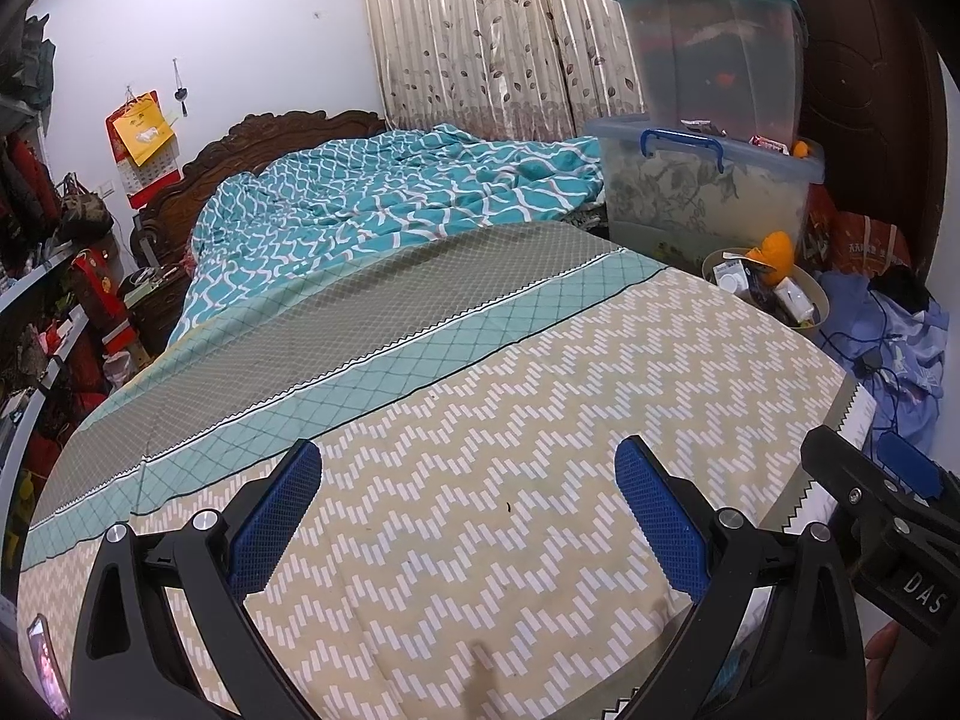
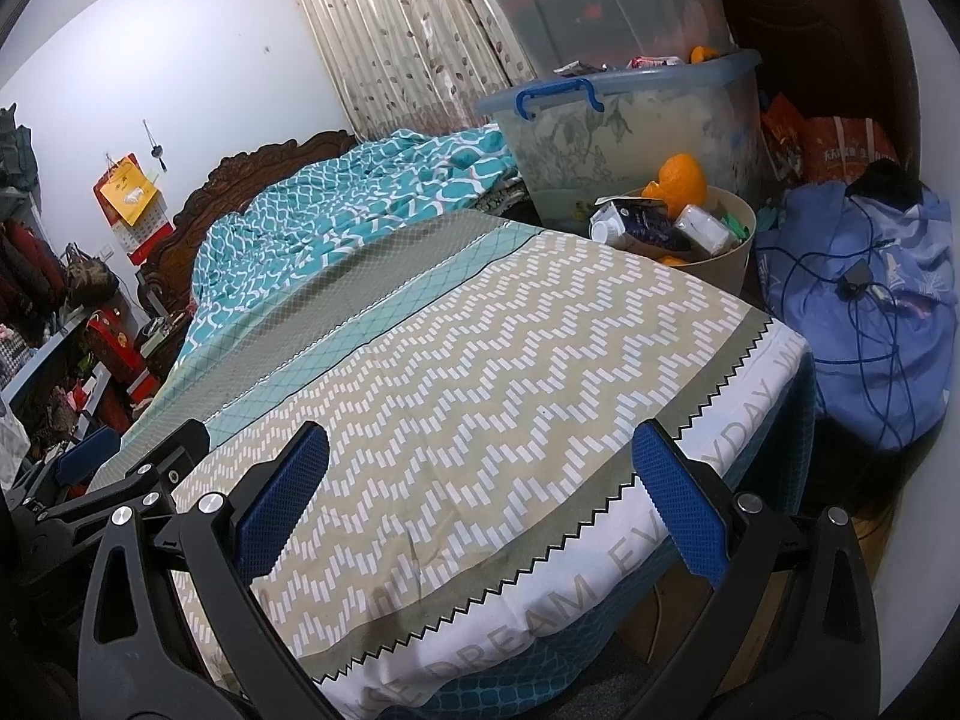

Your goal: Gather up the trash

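Both grippers hover over the foot of the bed (image 2: 492, 324). The left gripper (image 1: 468, 516) and the right gripper (image 2: 480, 504) each have fingers spread wide, holding nothing. One round bin (image 2: 729, 261), heaped with trash, stands beside the bed's far right corner, below two stacked storage tubs (image 2: 624, 138). Risk: the orange peel (image 2: 678, 180) on top may fall if the bin is jostled.

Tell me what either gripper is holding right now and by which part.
Nothing is held. The left gripper and the right gripper are both open over the bedsheet, with only fabric showing between their fingers.
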### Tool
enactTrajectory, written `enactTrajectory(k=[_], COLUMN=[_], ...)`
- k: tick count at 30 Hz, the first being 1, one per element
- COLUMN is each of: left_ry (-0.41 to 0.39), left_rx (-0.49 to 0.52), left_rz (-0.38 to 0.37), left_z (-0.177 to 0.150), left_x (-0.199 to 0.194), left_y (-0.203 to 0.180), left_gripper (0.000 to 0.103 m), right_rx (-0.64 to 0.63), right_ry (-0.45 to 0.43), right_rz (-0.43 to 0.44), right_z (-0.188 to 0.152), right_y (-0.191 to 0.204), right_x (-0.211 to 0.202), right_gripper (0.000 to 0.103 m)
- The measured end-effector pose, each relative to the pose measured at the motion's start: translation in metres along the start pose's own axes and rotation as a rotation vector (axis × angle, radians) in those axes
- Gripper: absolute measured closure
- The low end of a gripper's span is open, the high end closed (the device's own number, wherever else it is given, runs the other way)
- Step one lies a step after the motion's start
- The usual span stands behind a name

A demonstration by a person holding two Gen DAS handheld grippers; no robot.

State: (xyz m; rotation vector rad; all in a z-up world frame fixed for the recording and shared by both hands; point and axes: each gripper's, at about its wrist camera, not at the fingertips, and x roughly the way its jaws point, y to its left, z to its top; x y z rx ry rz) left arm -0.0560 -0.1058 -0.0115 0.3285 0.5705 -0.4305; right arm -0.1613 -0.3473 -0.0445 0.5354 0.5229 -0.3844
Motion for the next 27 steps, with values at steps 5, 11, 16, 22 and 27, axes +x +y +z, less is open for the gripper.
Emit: enactTrajectory(k=[5,11,16,22,27], left_ry=[0.002,-0.004,-0.007,0.003,0.016], left_rx=[0.002,0.018,0.044,0.035,0.017], left_rz=[-0.004,-0.006,-0.021,-0.035,-0.049], left_z=[-0.001,-0.0032,-0.0037,-0.0002,0.0015], left_x=[0.0013,0.0016,0.003,0.0036,0.0061], left_y=[-0.0007,-0.002,-0.0057,-0.0026,0.0036], left_gripper=[0.008,0.009,0.009,0.008,0.008], right_rx=[0.001,0.001,0.002,0.003,0.003], right_ry=[0.002,0.005,0.005,0.009,0.01], right_rz=[0.0,0.001,0.0,-0.002,-0.002], right_z=[-0.0007,-0.0024,-0.0015,-0.0039,-0.0042], right_y=[-0.0001,-0.001,-0.0011,-0.0027,-0.0025], right_x=[0.0005,0.0019,0.0021,0.0041,0.0039], right_gripper=[0.003,0.003,0.003,0.003,0.003])
